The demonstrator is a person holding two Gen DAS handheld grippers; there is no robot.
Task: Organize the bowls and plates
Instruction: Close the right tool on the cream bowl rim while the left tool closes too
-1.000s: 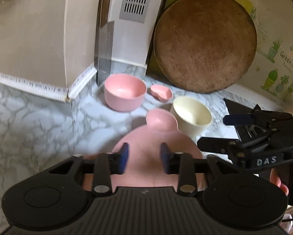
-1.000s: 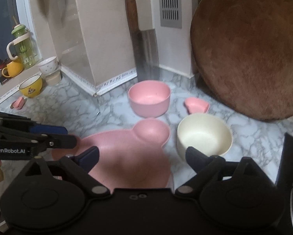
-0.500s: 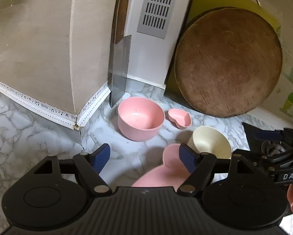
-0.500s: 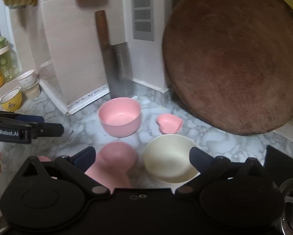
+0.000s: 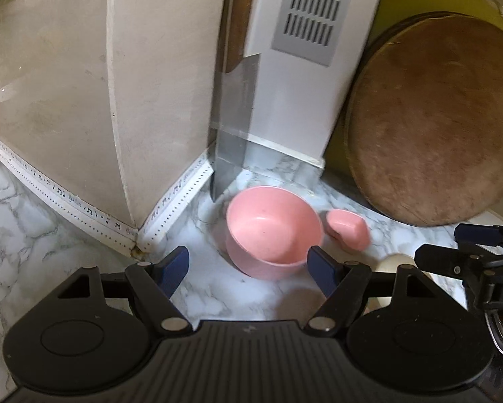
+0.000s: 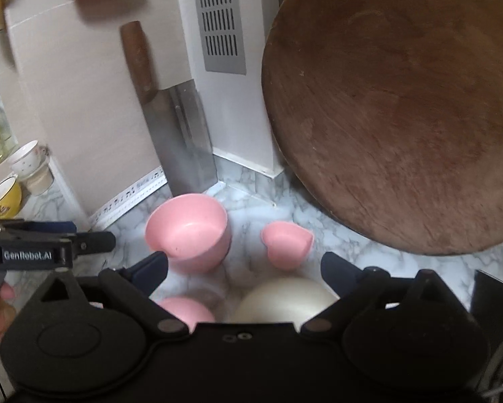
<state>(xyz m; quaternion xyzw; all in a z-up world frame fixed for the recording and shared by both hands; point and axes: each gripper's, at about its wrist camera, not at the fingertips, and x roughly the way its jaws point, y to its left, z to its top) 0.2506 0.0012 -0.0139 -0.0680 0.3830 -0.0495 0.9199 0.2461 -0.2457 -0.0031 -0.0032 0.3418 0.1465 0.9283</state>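
Left gripper (image 5: 248, 265): fingers spread wide, holding nothing, raised over the tabletop (image 5: 26, 231).
Right gripper (image 6: 244, 268): fingers spread wide, empty, above the cream bowl (image 6: 285, 297).
Pink bowl (image 5: 273, 235): upright on the marble, seen between the left fingers, just in front of the cleaver (image 5: 234, 127).
Heart dish (image 5: 348, 228): small, pink, just right of the pink bowl, a narrow gap between them.
Cream bowl: nearest the right gripper, its near rim hidden under the gripper body.
Pink plate (image 6: 184, 312): only one rounded lobe shows, left of the cream bowl, at the gripper's edge.
Back edge: cleaver stands on its blade end in the wall corner; round wooden board (image 6: 402, 117) leans on the wall, its lower rim near the heart dish.
Open room: bare marble lies left of the pink bowl, toward the wall trim (image 5: 66, 198).
Far left: yellow cup (image 6: 2, 198) and white cup (image 6: 26, 158) by the wall, well apart from the bowls.
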